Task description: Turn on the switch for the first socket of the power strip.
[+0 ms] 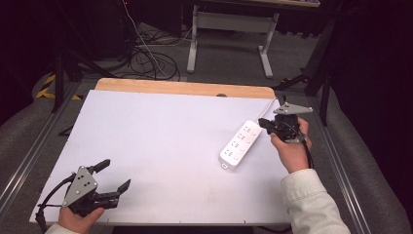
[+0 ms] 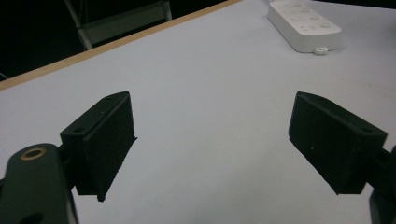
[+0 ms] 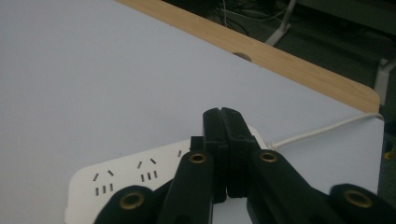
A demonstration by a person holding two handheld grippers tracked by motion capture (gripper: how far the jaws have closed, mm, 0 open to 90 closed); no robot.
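Two grippers work over one wide white-topped table with a pale wooden far edge, and everything turns on how the white plastic power strip lies against them. It rests flat on the right half of the table, its long axis running from near-left to far-right, with its white cord trailing off the far-right end toward the table's edge.

From where I stand, the right gripper is much the nearer one: it hangs just beside the strip's far-right end, jaws pressed together with nothing between them, pointing left over the sockets. The left gripper sits well apart at the near-left corner, jaws spread wide and holding nothing, aimed across the bare top toward the strip.

The right gripper view shows the socket slots just under its closed tips and the cord's exit. The left gripper view shows the strip's other end, with its small hanging loop.
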